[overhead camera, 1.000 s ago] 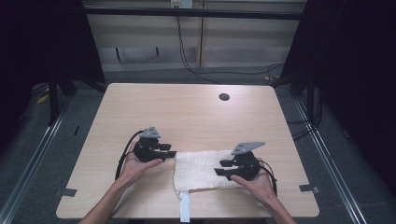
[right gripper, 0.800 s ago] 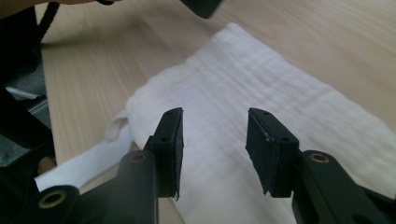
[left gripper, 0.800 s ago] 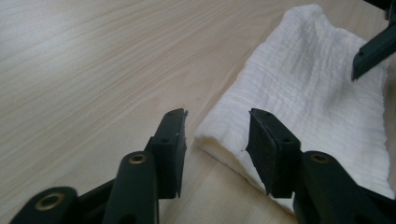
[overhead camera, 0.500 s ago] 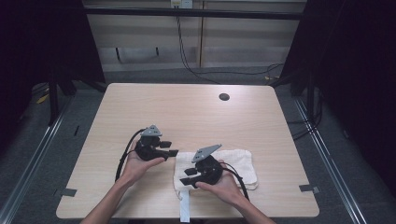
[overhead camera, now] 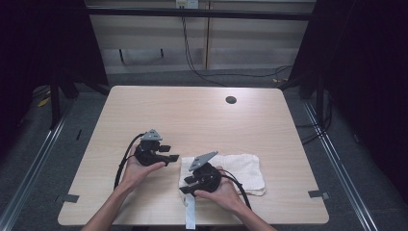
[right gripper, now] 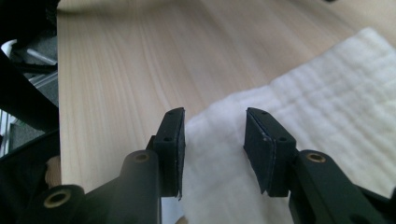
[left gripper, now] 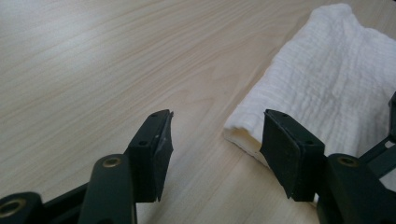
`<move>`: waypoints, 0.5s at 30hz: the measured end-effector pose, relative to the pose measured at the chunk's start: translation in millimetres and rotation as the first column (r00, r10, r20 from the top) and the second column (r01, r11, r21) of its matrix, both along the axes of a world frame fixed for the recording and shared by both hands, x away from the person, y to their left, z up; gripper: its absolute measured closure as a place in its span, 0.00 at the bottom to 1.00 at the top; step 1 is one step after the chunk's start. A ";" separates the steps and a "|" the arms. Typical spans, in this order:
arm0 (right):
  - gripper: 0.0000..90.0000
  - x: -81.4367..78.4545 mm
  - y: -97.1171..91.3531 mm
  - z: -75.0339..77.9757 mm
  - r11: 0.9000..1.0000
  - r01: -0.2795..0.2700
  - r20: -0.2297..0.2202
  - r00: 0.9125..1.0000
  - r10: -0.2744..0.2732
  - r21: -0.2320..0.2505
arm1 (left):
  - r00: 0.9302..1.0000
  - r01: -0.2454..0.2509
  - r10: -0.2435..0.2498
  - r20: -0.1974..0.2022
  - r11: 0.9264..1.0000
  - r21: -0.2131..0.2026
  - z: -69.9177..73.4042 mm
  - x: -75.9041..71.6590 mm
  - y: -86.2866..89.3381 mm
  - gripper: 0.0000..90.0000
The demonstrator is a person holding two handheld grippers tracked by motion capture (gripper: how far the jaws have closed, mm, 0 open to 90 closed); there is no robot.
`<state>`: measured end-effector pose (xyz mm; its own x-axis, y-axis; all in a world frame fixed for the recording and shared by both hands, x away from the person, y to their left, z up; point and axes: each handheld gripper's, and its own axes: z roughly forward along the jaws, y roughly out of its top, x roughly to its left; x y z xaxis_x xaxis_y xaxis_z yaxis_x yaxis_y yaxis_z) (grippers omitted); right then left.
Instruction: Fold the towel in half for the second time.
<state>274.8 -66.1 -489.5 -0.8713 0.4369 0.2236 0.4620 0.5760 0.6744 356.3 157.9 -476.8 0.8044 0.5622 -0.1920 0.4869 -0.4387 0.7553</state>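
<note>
White waffle-weave cotton towel [overhead camera: 231, 171]: folded over once, lying at the near right of the pale wood-grain worktop [overhead camera: 192, 115]. Left tongs [left gripper: 212, 140]: just opened, empty, beside its folded edge. Right tongs [right gripper: 212, 140]: apart above the cloth. Further folding apparently remains.

White crinkled cloth towel [overhead camera: 240, 168] on matt wood-grain table [overhead camera: 192, 115].

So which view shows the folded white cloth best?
The high view: the whole cloth lies on the table, folded, under the right gripper. The left gripper view catches its folded end; the right gripper view shows a blurred patch between the jaws.
</note>
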 end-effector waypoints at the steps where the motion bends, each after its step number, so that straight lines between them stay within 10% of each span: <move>1: 0.64 -1.6 -0.5 -0.6 1.000 0.001 0.001 1.000 -0.001 -0.007 | 1.000 0.003 -0.003 -0.001 1.000 0.006 -0.3 -0.1 0.5 0.47; 15: 0.58 -7.6 6.5 -6.2 0.999 -0.030 0.058 0.998 0.033 -0.038 | 1.000 0.006 -0.006 -0.015 1.000 0.001 -2.7 1.6 1.5 0.46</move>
<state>267.2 -59.6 -495.7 -0.8959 0.4161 0.1560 0.4036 0.6149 0.6775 357.9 159.4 -479.4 0.8047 0.5576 -0.2038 0.4958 -0.4423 0.7474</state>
